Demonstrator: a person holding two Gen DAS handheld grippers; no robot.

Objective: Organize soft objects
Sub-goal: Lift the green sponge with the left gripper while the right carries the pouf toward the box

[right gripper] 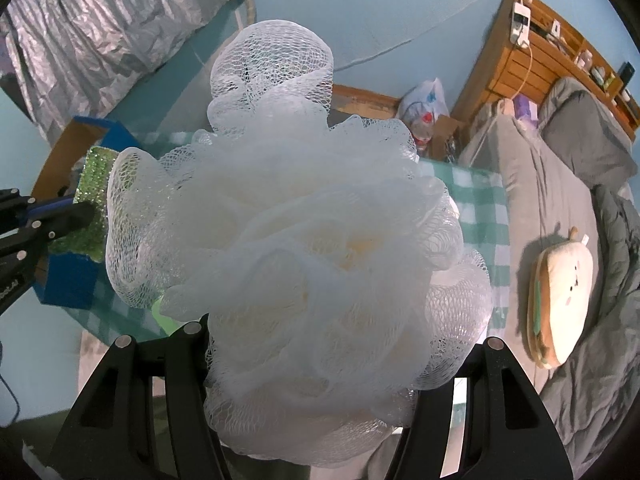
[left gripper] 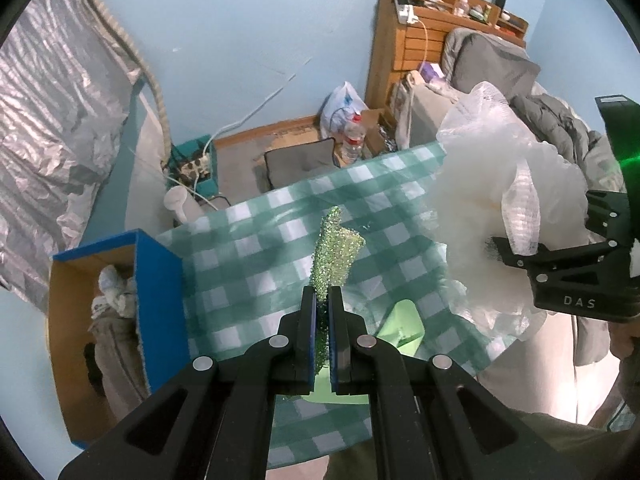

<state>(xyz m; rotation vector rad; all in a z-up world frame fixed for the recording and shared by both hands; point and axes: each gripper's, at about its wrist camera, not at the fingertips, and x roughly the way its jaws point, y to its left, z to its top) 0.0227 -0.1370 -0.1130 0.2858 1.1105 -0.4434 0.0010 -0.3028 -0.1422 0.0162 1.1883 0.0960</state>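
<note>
Two handheld grippers hold soft items above a green-checked table, beside an open blue box.

The left gripper [left gripper: 323, 300] is clamped shut on a sparkly green sponge [left gripper: 334, 252]; the right gripper [right gripper: 320, 344] stands half open around a white mesh bath pouf [right gripper: 304, 232]. The blue box [left gripper: 160, 300] sits at the table's left edge, cloths already inside. Each load probably needs to be over the box's opening before release.

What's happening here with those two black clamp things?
A person holds a tool in each hand above a checked table. The left tool is shut on a glittery green sponge; the right tool grips a white mesh bath puff. Both are lifted clear of the table. An open blue box with cloth items sits at the table's left.
</note>
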